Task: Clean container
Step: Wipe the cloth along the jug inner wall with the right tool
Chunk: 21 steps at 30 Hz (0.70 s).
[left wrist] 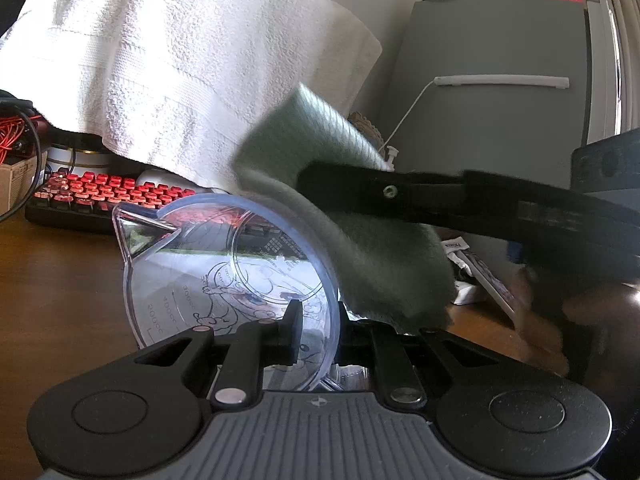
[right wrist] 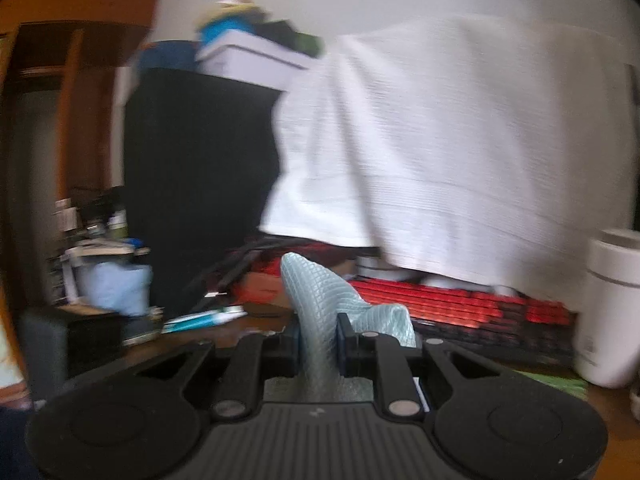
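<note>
A clear plastic measuring jug [left wrist: 224, 280], printed with volume marks and a cartoon drawing, lay tipped on its side above the brown wooden table [left wrist: 52, 300], its open mouth turned toward the right. The left gripper [left wrist: 316, 334] had its jaws closed on the jug's rim wall, one finger inside and one outside. The right gripper [right wrist: 318, 336] reached in from the right, its jaws pinched shut on a pale green cleaning cloth [left wrist: 360, 236], which hung at the jug's mouth and overlapped the rim. Behind stood a red-lit keyboard [left wrist: 108, 194] and a draped white towel [left wrist: 168, 60].

The jug looked light, thin-walled and stiff, with smooth sides likely to be slippery, so the rim or the handle seemed the surest hold; squeezing hard could crack or flex it. The cloth looked soft and limp, folding freely round the jaws.
</note>
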{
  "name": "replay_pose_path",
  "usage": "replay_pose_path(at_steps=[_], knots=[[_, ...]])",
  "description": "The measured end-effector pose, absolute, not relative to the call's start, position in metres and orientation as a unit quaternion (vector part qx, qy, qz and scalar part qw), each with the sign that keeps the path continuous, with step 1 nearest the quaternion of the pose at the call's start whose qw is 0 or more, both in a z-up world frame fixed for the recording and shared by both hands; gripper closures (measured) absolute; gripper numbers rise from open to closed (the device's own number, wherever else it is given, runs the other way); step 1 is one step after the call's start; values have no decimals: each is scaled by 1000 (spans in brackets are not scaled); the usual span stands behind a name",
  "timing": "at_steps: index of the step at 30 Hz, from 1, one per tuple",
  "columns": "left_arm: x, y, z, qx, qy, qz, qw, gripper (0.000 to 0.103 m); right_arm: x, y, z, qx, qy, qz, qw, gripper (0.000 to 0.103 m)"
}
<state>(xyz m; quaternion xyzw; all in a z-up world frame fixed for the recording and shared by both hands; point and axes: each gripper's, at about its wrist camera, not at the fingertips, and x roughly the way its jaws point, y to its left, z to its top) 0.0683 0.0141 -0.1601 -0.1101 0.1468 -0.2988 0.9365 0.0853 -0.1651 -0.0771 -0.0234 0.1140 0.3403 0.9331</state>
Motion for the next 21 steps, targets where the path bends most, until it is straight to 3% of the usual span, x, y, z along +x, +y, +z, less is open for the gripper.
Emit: replay_pose_path(at_steps=[21], knots=[[65,13,-160,-110,146,-296,938,90,95,-175,-79,-14,123,313,942,87]])
